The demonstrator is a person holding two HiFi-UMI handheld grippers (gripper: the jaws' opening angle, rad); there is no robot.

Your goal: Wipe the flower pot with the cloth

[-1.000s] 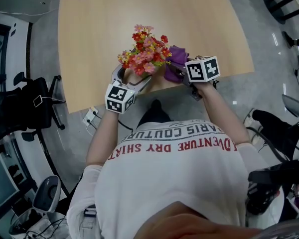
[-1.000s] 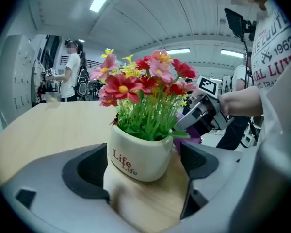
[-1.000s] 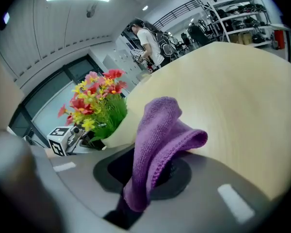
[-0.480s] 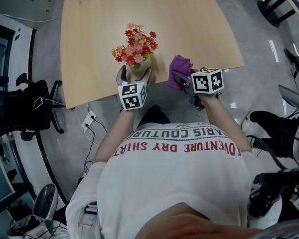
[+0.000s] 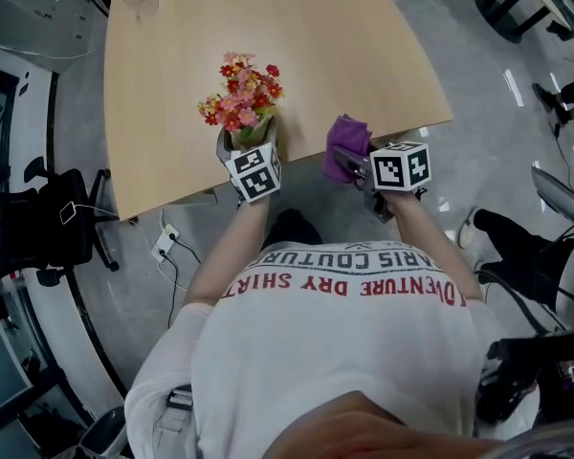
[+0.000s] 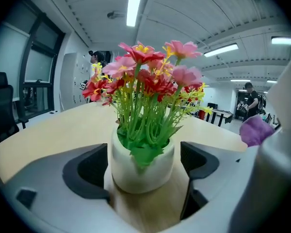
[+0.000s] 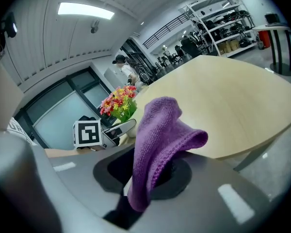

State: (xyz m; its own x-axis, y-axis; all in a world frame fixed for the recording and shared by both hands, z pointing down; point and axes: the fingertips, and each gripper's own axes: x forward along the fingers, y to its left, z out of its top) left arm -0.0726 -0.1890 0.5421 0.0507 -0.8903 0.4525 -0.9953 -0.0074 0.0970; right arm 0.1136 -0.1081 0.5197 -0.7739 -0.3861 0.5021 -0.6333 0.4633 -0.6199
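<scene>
Purple cloth point(image 7: 160, 130) hangs pinched between the closed jaws of the right gripper point(image 7: 144, 181), its folds bunched above them, over the near edge of the pale wooden table point(image 5: 316, 36). To its left and clear of it, the white flower pot point(image 6: 141, 165) stands upright on the table near that same edge, filled with red, pink and yellow flowers point(image 5: 237, 92). The left gripper point(image 5: 248, 144) is clamped on the pot, one jaw on each side.
</scene>
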